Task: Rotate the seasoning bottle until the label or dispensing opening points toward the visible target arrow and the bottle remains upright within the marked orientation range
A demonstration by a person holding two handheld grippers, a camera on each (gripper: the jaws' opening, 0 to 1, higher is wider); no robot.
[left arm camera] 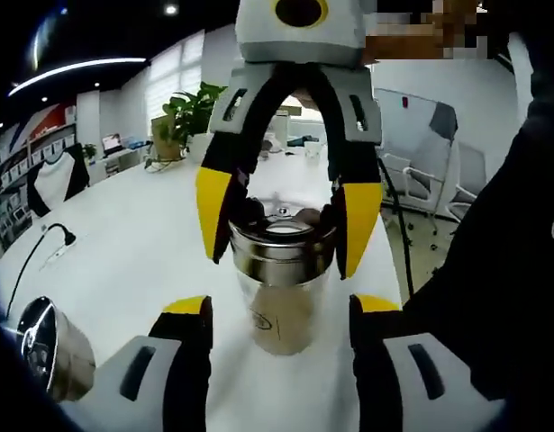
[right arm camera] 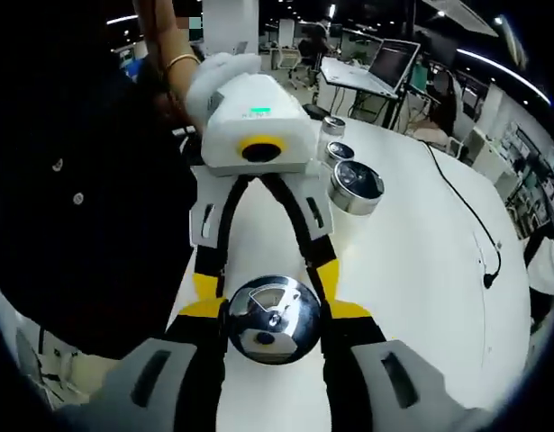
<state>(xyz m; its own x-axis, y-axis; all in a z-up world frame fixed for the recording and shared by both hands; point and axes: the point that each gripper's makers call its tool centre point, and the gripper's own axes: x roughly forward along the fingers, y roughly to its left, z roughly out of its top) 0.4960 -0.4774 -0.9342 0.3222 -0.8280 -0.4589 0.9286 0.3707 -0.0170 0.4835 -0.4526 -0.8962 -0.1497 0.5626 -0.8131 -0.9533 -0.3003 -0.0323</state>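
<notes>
My right gripper (left arm camera: 286,225) has its yellow-tipped fingers (left arm camera: 211,209) clamped on the steel cap of the seasoning bottle (left arm camera: 282,297), which stands upright on the white table (left arm camera: 123,243) close to the edge where I stand. My left gripper (left arm camera: 281,319) holds its jaws wide, one on each side of the bottle's glass body and not touching it. Further along the table I see another steel-capped jar (right arm camera: 356,186) and a black cable (right arm camera: 470,216) trailing toward the far side.

Steel jars (right arm camera: 356,186) on white table (right arm camera: 421,234)
</notes>
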